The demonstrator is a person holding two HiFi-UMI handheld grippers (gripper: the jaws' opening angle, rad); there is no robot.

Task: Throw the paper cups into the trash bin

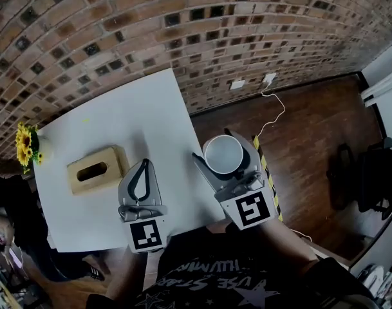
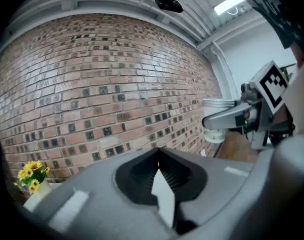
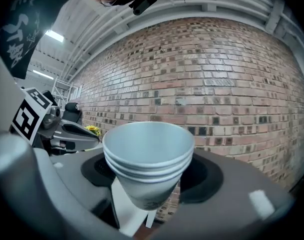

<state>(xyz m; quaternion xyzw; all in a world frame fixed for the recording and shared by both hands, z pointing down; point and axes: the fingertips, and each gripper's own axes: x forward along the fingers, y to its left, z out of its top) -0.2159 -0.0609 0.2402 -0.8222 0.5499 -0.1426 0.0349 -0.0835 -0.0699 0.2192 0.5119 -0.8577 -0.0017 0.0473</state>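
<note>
No legible print; mark on paper cups (image 3: pixel 148 156) blurred. Right gripper (image 1: pixel 224 156) clamps 3 nested cups, just off table (image 1: pixel 131 114) right edge. Left gripper (image 2: pixel 158 151) closed, empty, over table.

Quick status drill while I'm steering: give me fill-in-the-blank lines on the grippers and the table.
The right gripper is clamped on stacked paper ____.
The left gripper, jaws together, holds ____.
On the white table, yellow ____ stand left of the tissue box in the head view.
The wall behind the table is ____.
Missing: cups; nothing; flowers; brick.
</note>
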